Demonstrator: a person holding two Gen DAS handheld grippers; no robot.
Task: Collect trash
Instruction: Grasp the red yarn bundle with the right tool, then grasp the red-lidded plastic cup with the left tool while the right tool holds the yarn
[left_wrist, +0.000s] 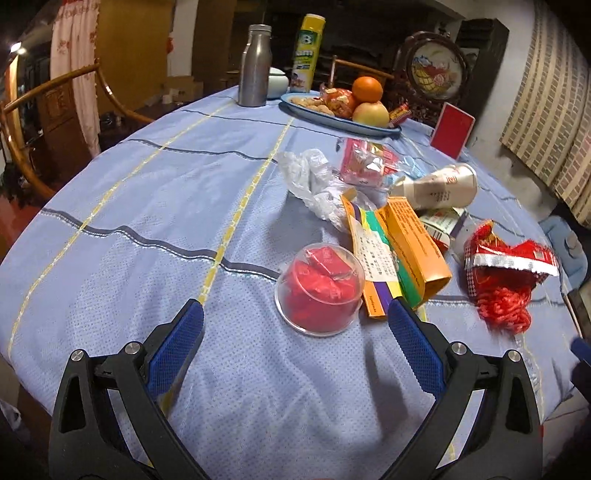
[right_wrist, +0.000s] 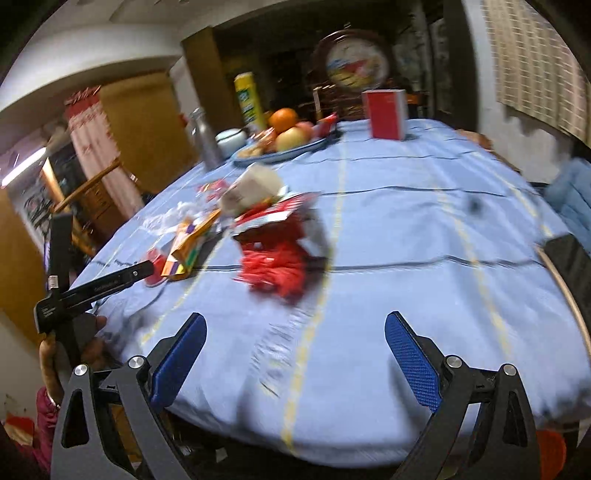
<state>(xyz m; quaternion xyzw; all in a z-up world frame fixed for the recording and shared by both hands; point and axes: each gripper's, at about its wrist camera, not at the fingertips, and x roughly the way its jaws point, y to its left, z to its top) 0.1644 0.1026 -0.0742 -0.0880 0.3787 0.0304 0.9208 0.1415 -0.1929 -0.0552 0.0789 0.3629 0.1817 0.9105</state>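
Trash lies scattered on a table under a blue cloth (left_wrist: 147, 206). Nearest my open left gripper (left_wrist: 295, 325) is a clear plastic cup (left_wrist: 319, 288) stuffed with red wrappers, just ahead of the fingertips. Beyond it lie an orange carton (left_wrist: 417, 243), a striped paper sleeve (left_wrist: 373, 258), crumpled clear plastic (left_wrist: 314, 177), a pink wrapper (left_wrist: 365, 162), a tipped paper cup (left_wrist: 439, 184) and a red snack bag (left_wrist: 506, 280). My right gripper (right_wrist: 295, 332) is open and empty over the table's near edge, with the red snack bag (right_wrist: 277, 254) ahead. That view is blurred.
At the back stand a steel bottle (left_wrist: 255, 66), a yellow can (left_wrist: 308, 55), a blue fruit plate (left_wrist: 332, 118) with an orange and an apple, and a red box (left_wrist: 452, 129). Wooden chairs (left_wrist: 44, 122) ring the table. A hand (right_wrist: 51, 354) holds the left tool.
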